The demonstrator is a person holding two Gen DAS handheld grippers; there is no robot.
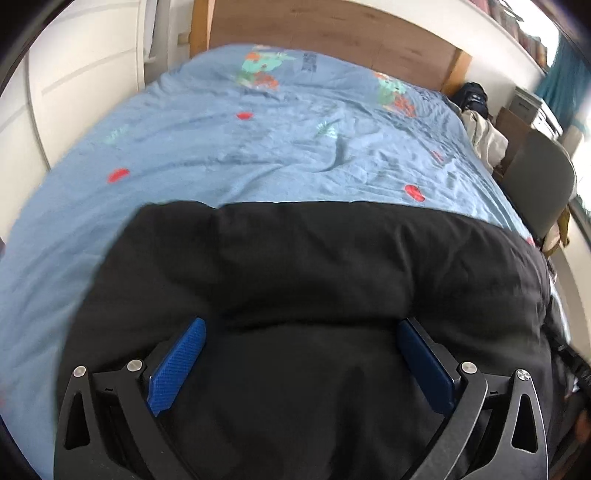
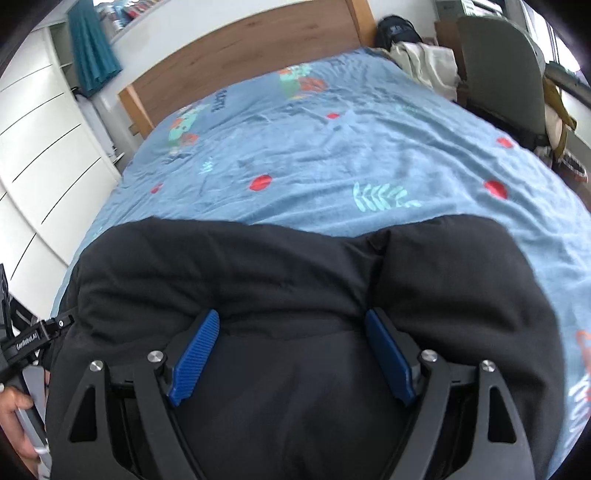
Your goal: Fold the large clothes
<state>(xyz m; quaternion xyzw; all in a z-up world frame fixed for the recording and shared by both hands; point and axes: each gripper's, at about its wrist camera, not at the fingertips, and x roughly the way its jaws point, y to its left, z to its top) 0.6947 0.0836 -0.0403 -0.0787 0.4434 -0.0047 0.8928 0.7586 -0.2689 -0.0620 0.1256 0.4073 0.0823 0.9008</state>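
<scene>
1. Left wrist view: the left tongs (image 1: 301,326) are spread wide, their blue pads (image 1: 177,365) far apart with nothing pinched between them. Under and ahead of them lies the black garment (image 1: 314,266), a large dark piece of clothing spread over the near part of the bed. Its far edge runs straight across the blue bedspread (image 1: 258,147), which is printed with red dots and teal leaf shapes. Behind the bed stands a wooden headboard (image 1: 332,33). A white wardrobe (image 1: 74,74) is on the left, a grey chair (image 1: 539,181) beside the bed on the right, and a beige bundle of cloth (image 1: 487,138) rests at the bed's far right corner.

2. Right wrist view: the right tongs (image 2: 291,321) are also open, the blue pads (image 2: 194,363) apart and gripping nothing. The black garment (image 2: 258,273) fills the lower frame below them, bunched into soft folds with a dip in its far edge. It lies on the near part of the blue bedspread (image 2: 332,155). The wooden headboard (image 2: 240,51) is beyond, with white drawers (image 2: 44,147) on the left, a teal curtain (image 2: 92,51) above them, and the grey chair (image 2: 509,74) at the upper right. At the left edge, the person's hand (image 2: 16,424) holds the other device (image 2: 26,343).
</scene>
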